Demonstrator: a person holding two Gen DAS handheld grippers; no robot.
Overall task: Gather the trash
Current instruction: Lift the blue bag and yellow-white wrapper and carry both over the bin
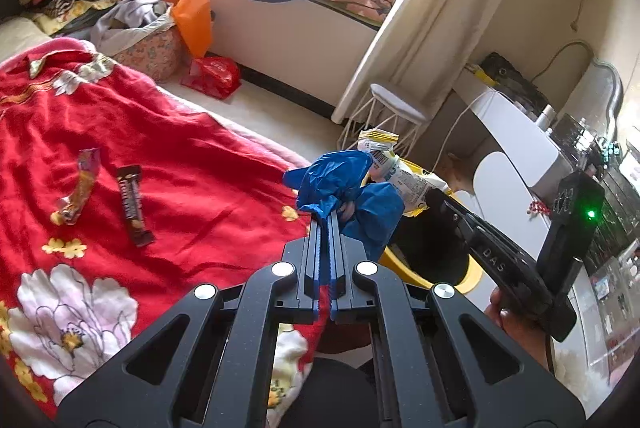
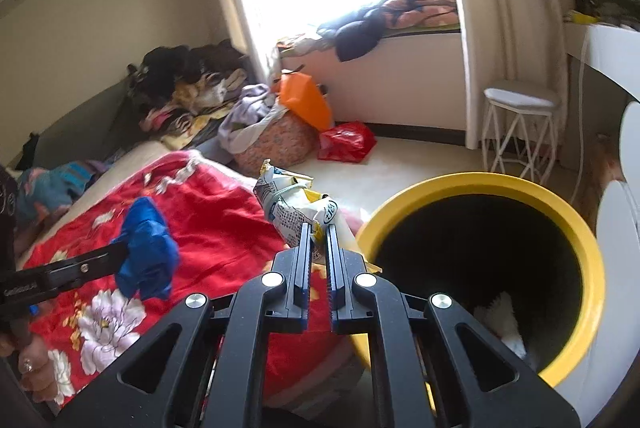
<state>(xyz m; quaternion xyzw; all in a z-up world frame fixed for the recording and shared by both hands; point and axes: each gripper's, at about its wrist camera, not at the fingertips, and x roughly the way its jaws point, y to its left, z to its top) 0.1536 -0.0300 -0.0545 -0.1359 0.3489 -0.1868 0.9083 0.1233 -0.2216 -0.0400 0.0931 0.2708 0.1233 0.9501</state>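
Held: left gripper (image 1: 325, 218) pinches crumpled blue plastic (image 1: 340, 184); right gripper (image 2: 319, 228) pinches a white-and-yellow snack bag (image 2: 290, 206), both just beside the yellow bin (image 2: 592, 260). We should centre each over its mouth before releasing. Two wrappers (image 1: 134, 206) remain on the red floral blanket (image 1: 200, 164); cluttered bedroom

Bed before me, covered by a red floral blanket (image 1: 180, 148). On it, to my left: one brown snack wrapper (image 1: 134, 206) and one crumpled purple-and-gold wrapper (image 1: 80, 184), just beside each other, not touching. Pale floor (image 2: 408, 164) beyond the bed: a yellow-rimmed bin (image 2: 584, 248), a red plastic bag (image 2: 346, 142), a white wire-legged stool (image 2: 520, 120), a floral laundry basket (image 2: 272, 146).
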